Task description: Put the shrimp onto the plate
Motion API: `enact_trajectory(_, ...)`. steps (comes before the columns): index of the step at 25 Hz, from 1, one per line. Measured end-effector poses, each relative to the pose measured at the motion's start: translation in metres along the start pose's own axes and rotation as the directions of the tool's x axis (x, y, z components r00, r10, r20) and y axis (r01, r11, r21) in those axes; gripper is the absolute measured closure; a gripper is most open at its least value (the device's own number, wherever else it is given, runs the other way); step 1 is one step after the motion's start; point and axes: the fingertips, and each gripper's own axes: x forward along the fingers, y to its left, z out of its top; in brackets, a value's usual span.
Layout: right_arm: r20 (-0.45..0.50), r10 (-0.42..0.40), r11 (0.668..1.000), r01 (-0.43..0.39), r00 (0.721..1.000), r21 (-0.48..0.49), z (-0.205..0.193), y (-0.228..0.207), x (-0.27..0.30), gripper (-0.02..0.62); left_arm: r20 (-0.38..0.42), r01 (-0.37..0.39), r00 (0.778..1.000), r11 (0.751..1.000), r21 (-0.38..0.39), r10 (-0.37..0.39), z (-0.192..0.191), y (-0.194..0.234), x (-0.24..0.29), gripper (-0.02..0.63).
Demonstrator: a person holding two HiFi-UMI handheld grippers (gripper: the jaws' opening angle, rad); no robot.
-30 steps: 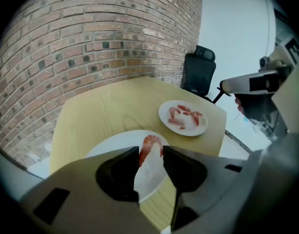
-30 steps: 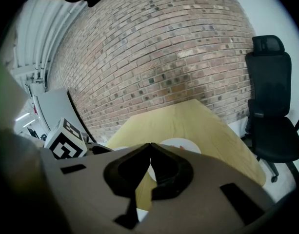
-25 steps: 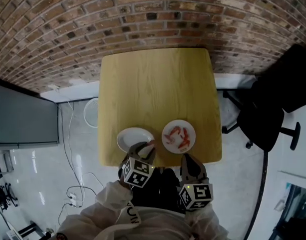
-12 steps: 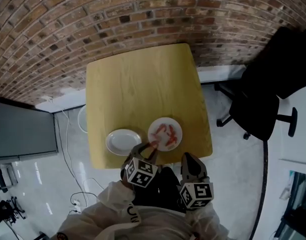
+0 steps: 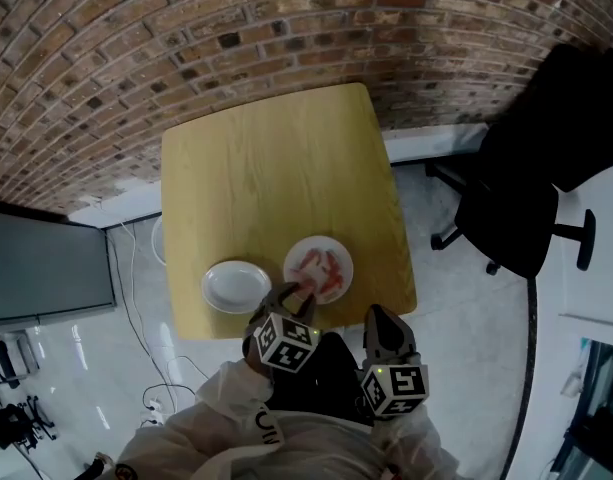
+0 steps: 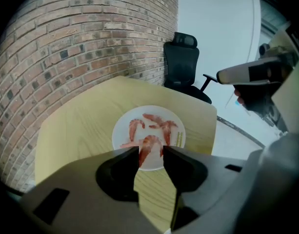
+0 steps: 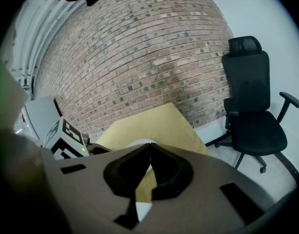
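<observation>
R tool (image 7: 149, 147) is closest in, on the near-right side of the shrimp plate (image 5: 343, 256) and apart from it. Its jaws are closed tip to tip w/ nothing in them. L tool (image 6: 151, 151), w/ its marker cube (image 5: 286, 342), reaches the shrimp plate's near rim. Its jaws are part-spread and clamped on one shrimp (image 6: 147, 147), an orange body pinched between both pads and held at the tips over that rim. Vs a sec ago, L tool's tips w/ the same shrimp were over the gap between the shrimp plate and the empty plate (image 5: 236, 286). Now they overlap the shrimp plate's near-left rim. Both plates & the surface (image 5: 276, 158) also sit further left in head view than before. Several loose shrimp (image 5: 326, 268) lie spread on the shrimp plate. The empty plate is just left of the shrimp plate, not touching it. Beyond the shrimp plate, bare surface runs up to the brick wall (image 5: 236, 28). An office chair (image 5: 521, 198) stands well right of the shrimp plate, on the floor.
</observation>
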Motion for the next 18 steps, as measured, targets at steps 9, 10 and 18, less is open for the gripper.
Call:
enact_trajectory(9, -0.013, 0.015, 1.0, -0.015, 1.0, 0.007, 0.001, -0.013, 0.007, 0.572, -0.044, -0.039, 0.998, 0.999, 0.032, 0.04, 0.004, 0.0, 0.011, 0.448)
enact_trajectory(10, -0.014, 0.015, 1.0, -0.015, 1.0, 0.007, 0.002, -0.015, 0.008, 0.572, -0.046, -0.042, 0.998, 0.998, 0.039, 0.044, 0.005, 0.0, 0.012, 0.448)
enact_trajectory(18, -0.02, 0.014, 1.0, -0.014, 1.0, 0.016, 0.005, -0.025, 0.01, 0.572, -0.067, -0.05, 0.996, 0.997, 0.054, 0.053, 0.009, -0.003, 0.019, 0.446)
